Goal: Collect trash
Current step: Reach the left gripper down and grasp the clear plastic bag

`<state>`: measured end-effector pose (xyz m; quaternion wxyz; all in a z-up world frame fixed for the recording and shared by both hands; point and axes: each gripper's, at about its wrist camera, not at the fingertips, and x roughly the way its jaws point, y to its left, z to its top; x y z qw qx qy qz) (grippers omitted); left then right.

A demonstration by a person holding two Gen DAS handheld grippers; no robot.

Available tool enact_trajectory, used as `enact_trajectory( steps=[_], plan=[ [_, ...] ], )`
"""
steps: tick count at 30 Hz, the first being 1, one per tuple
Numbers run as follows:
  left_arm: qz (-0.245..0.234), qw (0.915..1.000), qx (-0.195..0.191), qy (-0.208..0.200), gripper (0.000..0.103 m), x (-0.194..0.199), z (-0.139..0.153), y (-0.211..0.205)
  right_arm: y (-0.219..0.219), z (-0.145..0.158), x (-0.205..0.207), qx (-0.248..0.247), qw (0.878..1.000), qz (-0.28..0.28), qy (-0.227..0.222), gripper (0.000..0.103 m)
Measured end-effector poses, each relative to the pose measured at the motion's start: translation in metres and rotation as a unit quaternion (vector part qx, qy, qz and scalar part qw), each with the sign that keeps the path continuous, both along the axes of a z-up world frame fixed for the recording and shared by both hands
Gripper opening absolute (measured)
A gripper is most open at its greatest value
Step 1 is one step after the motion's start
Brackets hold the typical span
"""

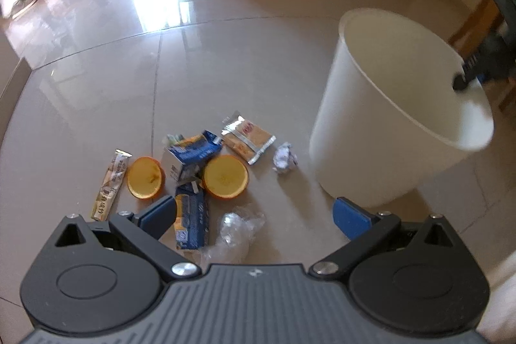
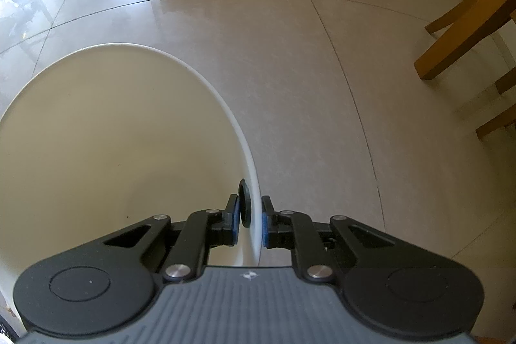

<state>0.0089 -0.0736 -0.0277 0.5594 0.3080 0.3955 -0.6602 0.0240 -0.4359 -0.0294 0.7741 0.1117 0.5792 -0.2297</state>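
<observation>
The right gripper [image 2: 250, 223] pinches the rim of the white bin [image 1: 371, 131]. The left gripper [image 1: 254, 215] hangs wide open over the litter [image 1: 206, 170] on the floor [image 1: 245, 66], left of the bin (orange halves, cartons, perhaps crumpled plastic).

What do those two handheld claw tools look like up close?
Both look alike. The left gripper and right gripper each have a grey ribbed body bearing a small white emblem, flanked by two round black housings. Black linkage arms with silver screws carry two fingers faced with blue pads. No cables or sleeves show.
</observation>
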Motion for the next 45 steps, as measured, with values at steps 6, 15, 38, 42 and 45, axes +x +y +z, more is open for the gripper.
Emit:
enact_trajectory(
  steps=[6,15,38,42,45],
  plan=[
    [0.045,0.9983,-0.008,0.036,0.102,0.042,0.004,-0.016,0.003,0.001,0.001,0.0,1.0,-0.003,-0.001,0.015],
    [-0.107,0.9934,0.028,-0.031,0.094,-0.001,-0.077,-0.011,-0.004,0.0,0.002,0.003,1.0,-0.009,-0.003,0.015],
    [-0.359,0.9258,0.009,-0.119,0.073,-0.051,-0.206,-0.007,-0.011,-0.004,-0.002,0.002,1.0,-0.003,-0.006,0.015],
    [-0.391,0.9113,0.011,-0.128,0.072,-0.054,-0.214,-0.004,-0.008,-0.005,-0.002,0.001,1.0,-0.001,-0.006,0.015],
    [-0.402,0.9065,0.018,-0.129,0.067,-0.054,-0.219,-0.006,-0.008,-0.005,-0.002,0.0,1.0,-0.001,-0.006,0.015]
  ],
)
